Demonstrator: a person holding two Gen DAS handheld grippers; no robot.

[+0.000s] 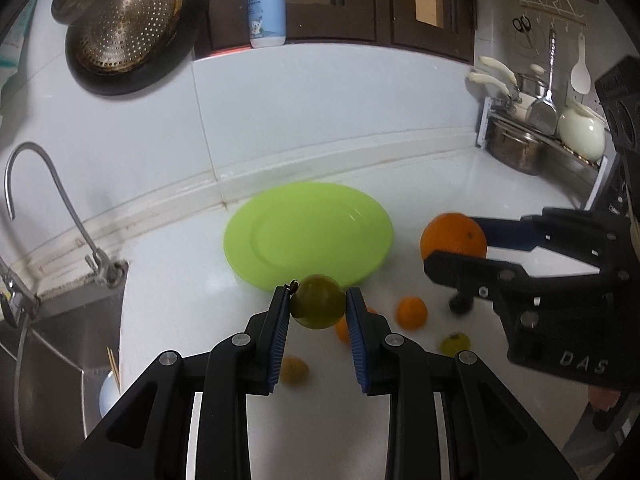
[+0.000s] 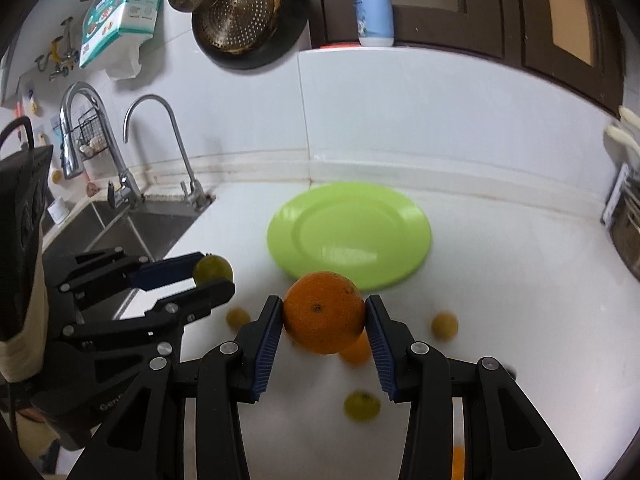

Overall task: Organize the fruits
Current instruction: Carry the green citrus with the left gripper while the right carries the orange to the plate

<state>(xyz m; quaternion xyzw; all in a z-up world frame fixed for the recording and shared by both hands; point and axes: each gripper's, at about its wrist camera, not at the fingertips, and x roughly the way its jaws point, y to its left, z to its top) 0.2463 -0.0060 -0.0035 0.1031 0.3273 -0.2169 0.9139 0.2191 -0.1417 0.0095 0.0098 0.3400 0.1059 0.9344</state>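
My left gripper (image 1: 318,306) is shut on a green round fruit (image 1: 317,301) and holds it above the counter, just in front of the light green plate (image 1: 308,234). My right gripper (image 2: 324,316) is shut on a large orange (image 2: 324,312), also raised, near the front edge of the plate (image 2: 348,236). The plate holds nothing. Each gripper shows in the other's view: the right one with the orange (image 1: 454,236), the left one with the green fruit (image 2: 212,268). Several small fruits lie loose on the white counter, among them a small orange (image 1: 411,312) and a green one (image 2: 362,406).
A steel sink (image 2: 120,228) with two taps (image 2: 160,140) lies to the left. A rack with pots and utensils (image 1: 532,128) stands at the right. A colander and pan (image 1: 124,28) hang on the wall, and a bottle (image 1: 266,8) stands on the ledge.
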